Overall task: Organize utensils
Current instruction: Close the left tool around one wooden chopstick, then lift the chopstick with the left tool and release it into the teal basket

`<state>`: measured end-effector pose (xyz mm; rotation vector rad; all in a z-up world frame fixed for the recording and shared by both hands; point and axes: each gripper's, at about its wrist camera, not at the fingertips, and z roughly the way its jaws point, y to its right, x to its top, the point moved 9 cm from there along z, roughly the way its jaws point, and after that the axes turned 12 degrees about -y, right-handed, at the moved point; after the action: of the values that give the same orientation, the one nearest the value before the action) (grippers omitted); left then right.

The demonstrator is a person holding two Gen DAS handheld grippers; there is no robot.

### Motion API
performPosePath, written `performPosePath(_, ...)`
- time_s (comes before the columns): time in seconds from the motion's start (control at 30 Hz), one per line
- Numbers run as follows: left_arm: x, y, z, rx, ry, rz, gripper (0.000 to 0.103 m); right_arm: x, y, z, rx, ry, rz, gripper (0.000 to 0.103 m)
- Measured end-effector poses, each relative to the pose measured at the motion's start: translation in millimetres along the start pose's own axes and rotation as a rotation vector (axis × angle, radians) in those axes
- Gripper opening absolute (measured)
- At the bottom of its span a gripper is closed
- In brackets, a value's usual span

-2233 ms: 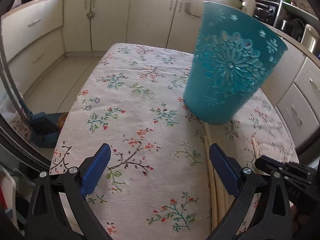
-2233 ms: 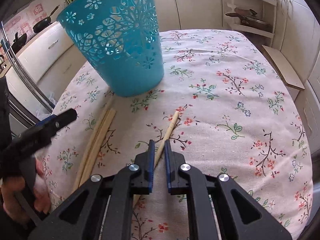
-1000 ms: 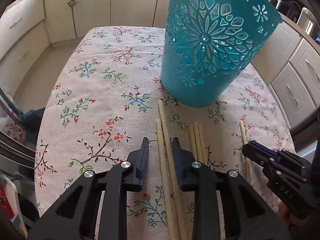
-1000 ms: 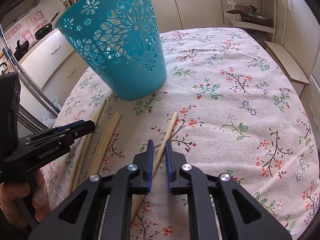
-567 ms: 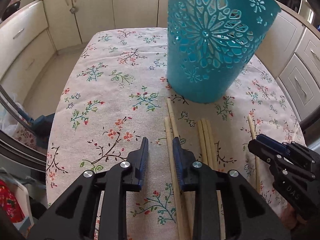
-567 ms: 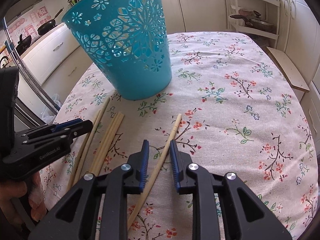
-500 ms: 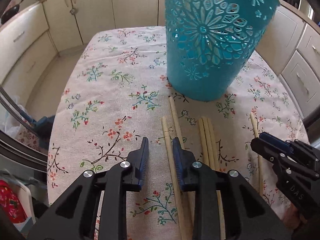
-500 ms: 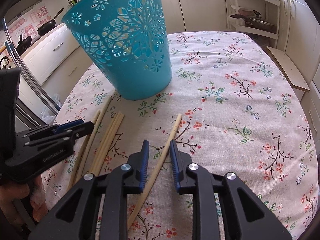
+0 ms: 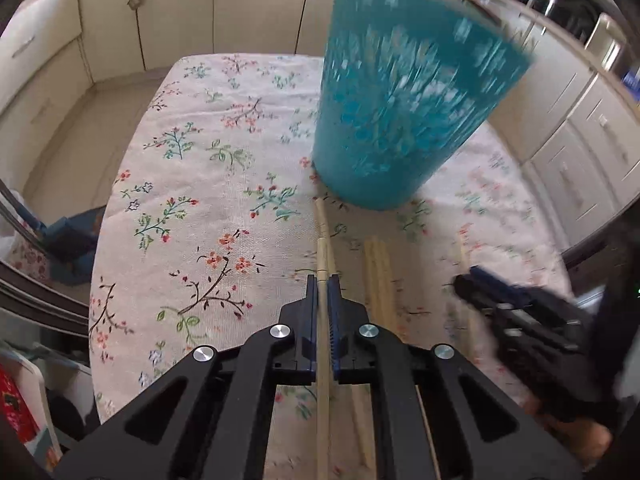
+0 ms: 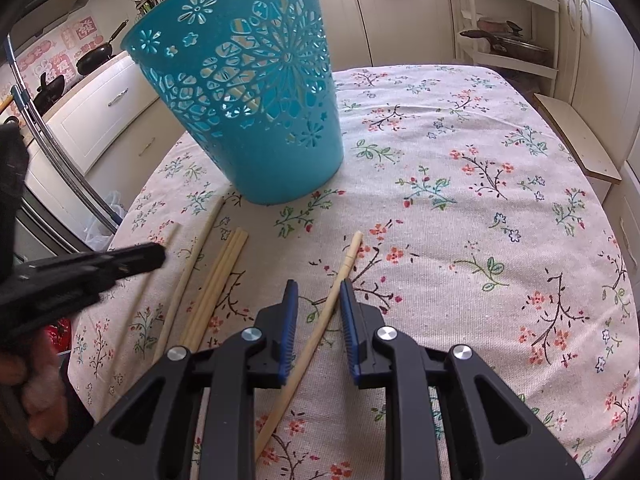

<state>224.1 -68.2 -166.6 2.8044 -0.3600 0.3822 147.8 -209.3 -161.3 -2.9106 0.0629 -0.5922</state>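
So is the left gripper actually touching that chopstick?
Touching. In the left wrist view the left gripper has both pads closed against the chopstick, with no gap showing.

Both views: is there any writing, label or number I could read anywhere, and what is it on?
No text can be read.
Wall stickers: red signs on pink squares, too small to read.
Left gripper, shut on a chopstick: its body is blurred in the right view.
Right gripper, open around the other chopstick: blurred in the left view.
Blue basket: flower cut-outs only.
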Motion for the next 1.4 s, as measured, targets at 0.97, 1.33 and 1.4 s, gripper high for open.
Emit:
performPosePath(0.97, 201.7, 73.8, -132.6, -0.004, 0.776, -0.007, 0.005, 0.8, 6.5, -2.3, 0.081, -0.005, 0.025, 0.027)
performPosePath(1.33, 145.3, 35.6, -122.2, 0.08, 0.693, -0.013, 0.049, 0.1, 10.8, -4.9, 0.103, -0.015, 0.054, 0.03)
performPosePath(1.4, 126.2, 14.6, -142.3, 0.105, 0.732, -0.047, 0.061, -1.4, 18.9, -7.8, 0.093, -0.015, 0.074, 0.03)
